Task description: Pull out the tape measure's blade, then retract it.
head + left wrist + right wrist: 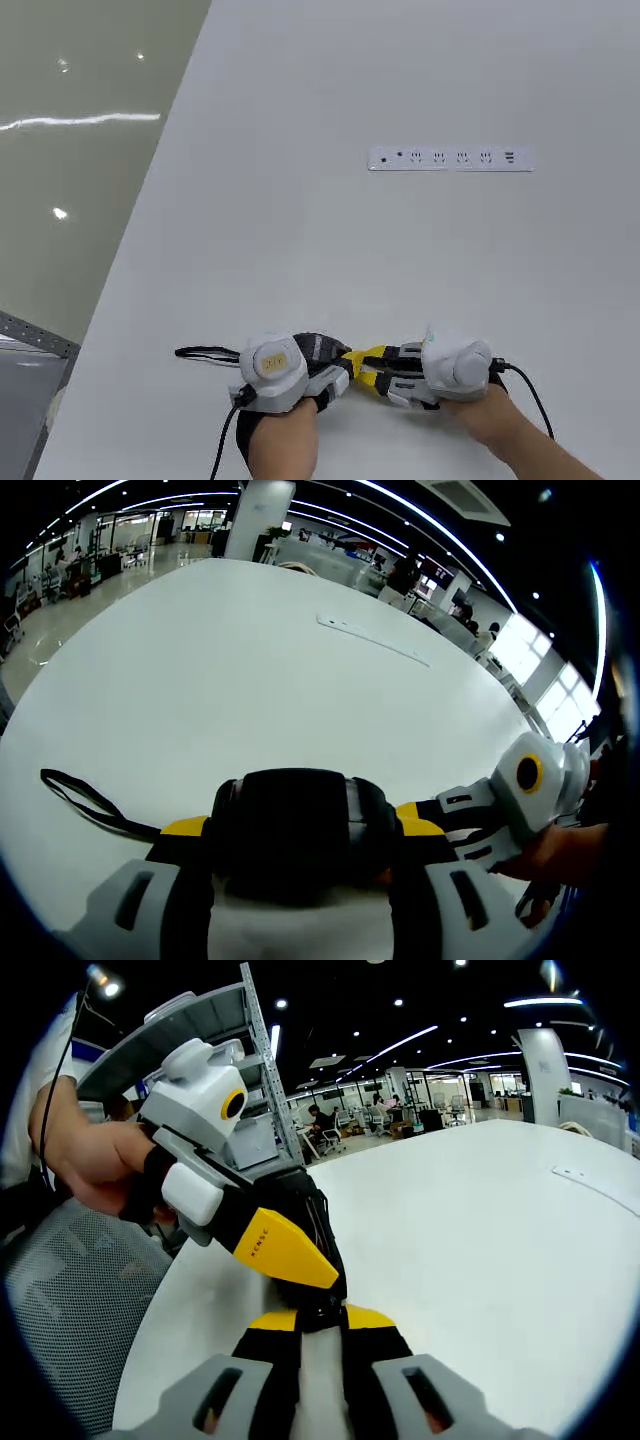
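Over the workbench, left gripper jaws clamp the tape measure; right gripper jaws pinch its front.

Bright, even overhead lighting, faint shadows, sharp focus, fisheye-bent edges.

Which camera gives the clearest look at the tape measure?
Left gripper view: the tape measure sits large and central. Head view shows it small and mostly covered; right gripper view shows it partly hidden.
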Available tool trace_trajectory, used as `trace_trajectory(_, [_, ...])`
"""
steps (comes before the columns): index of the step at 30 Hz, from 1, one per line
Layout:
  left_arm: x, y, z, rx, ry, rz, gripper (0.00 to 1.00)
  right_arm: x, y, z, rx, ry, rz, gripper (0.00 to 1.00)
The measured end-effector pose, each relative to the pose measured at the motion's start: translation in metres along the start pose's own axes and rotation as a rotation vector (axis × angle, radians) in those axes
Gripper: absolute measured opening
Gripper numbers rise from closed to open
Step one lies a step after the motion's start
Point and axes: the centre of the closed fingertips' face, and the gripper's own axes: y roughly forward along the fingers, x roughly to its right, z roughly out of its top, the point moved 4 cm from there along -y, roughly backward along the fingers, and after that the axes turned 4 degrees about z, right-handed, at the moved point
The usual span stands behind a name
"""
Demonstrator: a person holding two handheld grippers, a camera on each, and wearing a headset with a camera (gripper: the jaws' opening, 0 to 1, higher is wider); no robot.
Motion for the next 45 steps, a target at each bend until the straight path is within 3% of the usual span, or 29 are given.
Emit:
trace_trajectory(10, [0.0, -0.001, 0.003, 0.012, 0.059, -0.011, 0.7, 0.001, -0.001, 0.001, 0.01, 0.015, -0.007, 0.18])
trace_trajectory(21, [-0.002, -0.001, 0.006, 0.026, 0.059, -0.007, 0.76, 0.004, -0.003, 0.003, 0.02, 0.02, -0.029, 0.26])
trace_trajectory(31, [-0.004, -0.003, 0.006, 0.028, 0.075, -0.005, 0.76, 0.004, -0.006, 0.002, 0.017, 0.022, -0.03, 0.25])
trace_trajectory(36, [0.0, -0.003, 0.008, 0.037, 0.082, -0.021, 0.75, 0.002, -0.011, 0.005, 0.025, 0.021, -0.047, 0.26])
trace_trajectory(45, [-0.003, -0.007, 0.005, 0.025, 0.112, -0.028, 0.75, 0.001, -0.022, 0.007, 0.059, 0.047, -0.087, 0.27])
